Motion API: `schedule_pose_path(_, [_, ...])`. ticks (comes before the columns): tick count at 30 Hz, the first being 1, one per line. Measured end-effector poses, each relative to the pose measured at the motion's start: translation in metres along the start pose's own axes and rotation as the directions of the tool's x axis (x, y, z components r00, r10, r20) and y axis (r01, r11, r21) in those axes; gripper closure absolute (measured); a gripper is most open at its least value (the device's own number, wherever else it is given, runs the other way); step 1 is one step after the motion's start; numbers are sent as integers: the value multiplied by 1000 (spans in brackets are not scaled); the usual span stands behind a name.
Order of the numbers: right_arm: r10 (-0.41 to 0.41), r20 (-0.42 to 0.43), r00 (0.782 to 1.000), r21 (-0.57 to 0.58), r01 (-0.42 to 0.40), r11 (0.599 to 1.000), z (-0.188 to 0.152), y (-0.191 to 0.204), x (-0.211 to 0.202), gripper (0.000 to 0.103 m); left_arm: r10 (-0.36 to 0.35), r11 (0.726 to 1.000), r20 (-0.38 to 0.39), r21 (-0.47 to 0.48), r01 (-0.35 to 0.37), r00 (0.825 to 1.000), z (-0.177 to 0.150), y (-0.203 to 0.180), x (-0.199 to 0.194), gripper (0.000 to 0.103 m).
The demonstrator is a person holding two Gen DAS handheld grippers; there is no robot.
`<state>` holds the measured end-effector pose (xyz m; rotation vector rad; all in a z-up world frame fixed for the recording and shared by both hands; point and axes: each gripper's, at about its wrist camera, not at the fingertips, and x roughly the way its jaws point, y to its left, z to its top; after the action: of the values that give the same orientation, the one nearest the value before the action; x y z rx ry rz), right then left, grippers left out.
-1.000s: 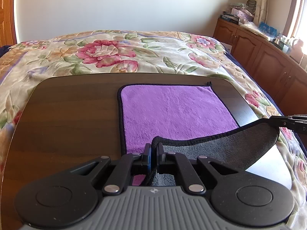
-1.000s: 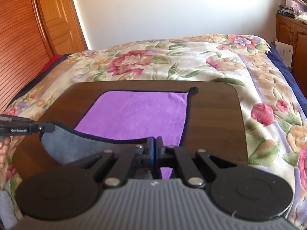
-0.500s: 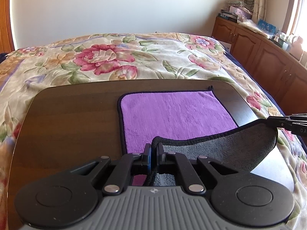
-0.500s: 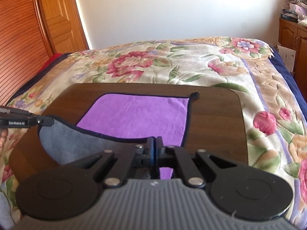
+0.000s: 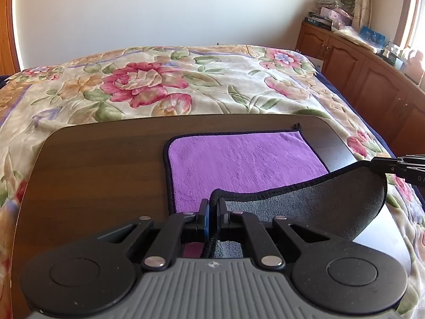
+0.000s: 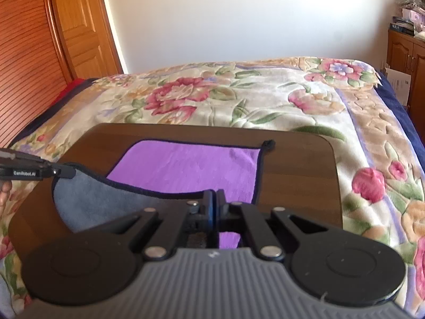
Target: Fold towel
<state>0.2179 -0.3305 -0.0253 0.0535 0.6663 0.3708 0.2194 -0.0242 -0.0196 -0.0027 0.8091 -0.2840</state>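
On the bench [image 5: 87, 175], my left fingers [image 5: 212, 207] and right fingers [image 6: 214, 199] still pinch the towel [image 5: 239, 164] — near edge carried further forward, long axis running left-right.

You are working in a home bedroom: a bed with a floral blanket [image 5: 170, 90] fills the room, a wooden cabinet [image 5: 353, 66] cluttered with boxes lines one wall, and a panelled wooden door [image 6: 77, 26] stands beside a slatted wardrobe front [image 6: 24, 53].
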Motion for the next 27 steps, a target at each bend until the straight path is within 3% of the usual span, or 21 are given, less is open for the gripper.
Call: schedule_pose_path(27, [18,38,999,-36,-17,999,22,-8,32,100,7,1000,15,-15,-7,1000,30,15,36,101])
